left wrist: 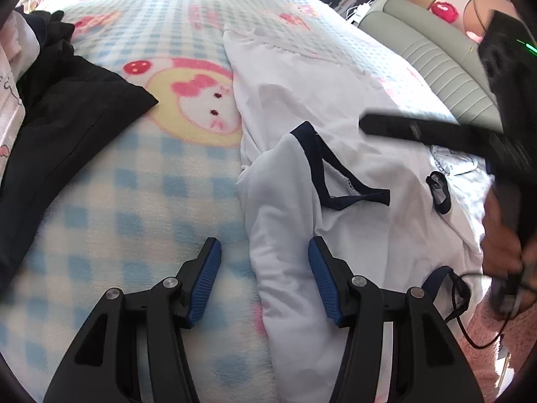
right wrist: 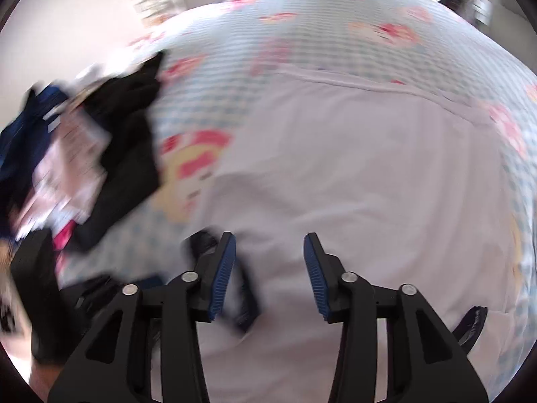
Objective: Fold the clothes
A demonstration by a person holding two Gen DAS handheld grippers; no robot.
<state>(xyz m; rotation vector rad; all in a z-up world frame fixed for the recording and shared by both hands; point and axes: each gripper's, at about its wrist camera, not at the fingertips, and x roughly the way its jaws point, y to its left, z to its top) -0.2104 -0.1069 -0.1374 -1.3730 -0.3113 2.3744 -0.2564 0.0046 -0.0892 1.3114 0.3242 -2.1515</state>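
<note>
1. The left tool point(left wrist: 264, 262) stands with its blue-padded fingers point(left wrist: 324, 282) apart, gripping nothing, low over the bed.
2. A white shirt point(left wrist: 335, 107) with navy trim lies spread on the bed ahead of the left tool and off to its right. A folded sleeve of it runs back between the two fingers, nearer the right one.
3. The shirt's navy neckline point(left wrist: 339, 171) sits just ahead of the left tool's right finger, forming a V shape on the white cloth.
4. The blue-and-white checked blanket point(left wrist: 141, 181), printed with pink cartoon figures, shows bare under and ahead of the left tool's left finger.
5. A black garment point(left wrist: 67, 124) lies well to the left of the left tool, apart from the shirt, with the blanket between them.
6. In the left wrist view, the right tool's dark body and a hand point(left wrist: 503, 245) holding it appear at the far right, over the shirt's right edge.
7. The right tool point(right wrist: 270, 265) also has its fingers apart with nothing clamped. Its view is blurred.
8. The shirt fills the space ahead of and beneath the right tool, flat on the bed.
9. A heap of dark and pale clothes point(right wrist: 84, 154) lies far to the left of the right tool.
</note>
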